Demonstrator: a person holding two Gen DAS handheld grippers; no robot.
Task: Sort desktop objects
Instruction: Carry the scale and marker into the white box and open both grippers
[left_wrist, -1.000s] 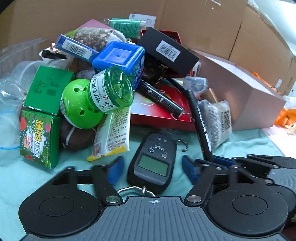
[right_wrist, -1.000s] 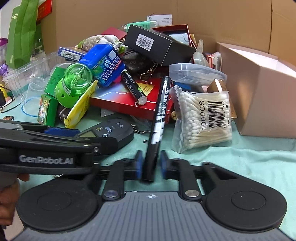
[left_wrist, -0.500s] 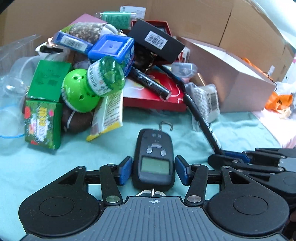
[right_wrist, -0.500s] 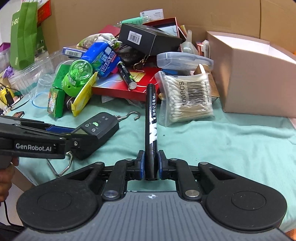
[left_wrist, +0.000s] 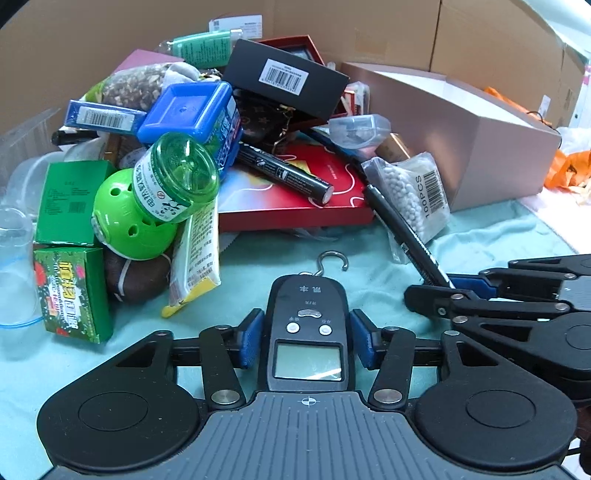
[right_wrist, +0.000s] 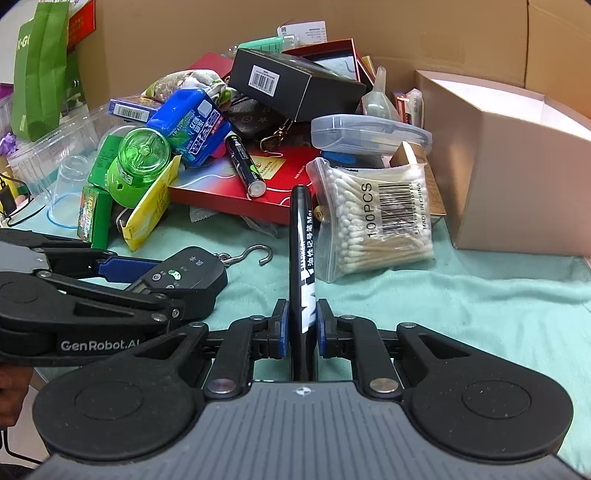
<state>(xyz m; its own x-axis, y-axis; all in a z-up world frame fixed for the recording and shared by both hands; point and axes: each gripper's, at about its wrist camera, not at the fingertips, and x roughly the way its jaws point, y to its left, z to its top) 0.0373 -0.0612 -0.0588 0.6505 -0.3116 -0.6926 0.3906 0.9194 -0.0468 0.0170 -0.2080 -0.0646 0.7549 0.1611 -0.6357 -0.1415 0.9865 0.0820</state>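
We log a pink box (right_wrist: 517, 177) at the right of the teal cloth (right_wrist: 480, 302), the heap with its red box (left_wrist: 295, 206) beside it, and a cotton swab bag (right_wrist: 376, 221) just in front. Our left gripper (left_wrist: 307, 339) brackets the hanging scale (left_wrist: 309, 332) on the cloth, pads close at its sides, contact unclear; our right gripper (right_wrist: 301, 325) pinches the black marker (right_wrist: 303, 258), tip toward the heap

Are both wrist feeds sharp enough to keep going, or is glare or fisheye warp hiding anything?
Left wrist view: sharp, edges bowed by the fisheye, window glare top right, hanging scale readable between the left gripper pads. Right wrist view: sharp, marker print legible in the right gripper, corners vignetted dark.
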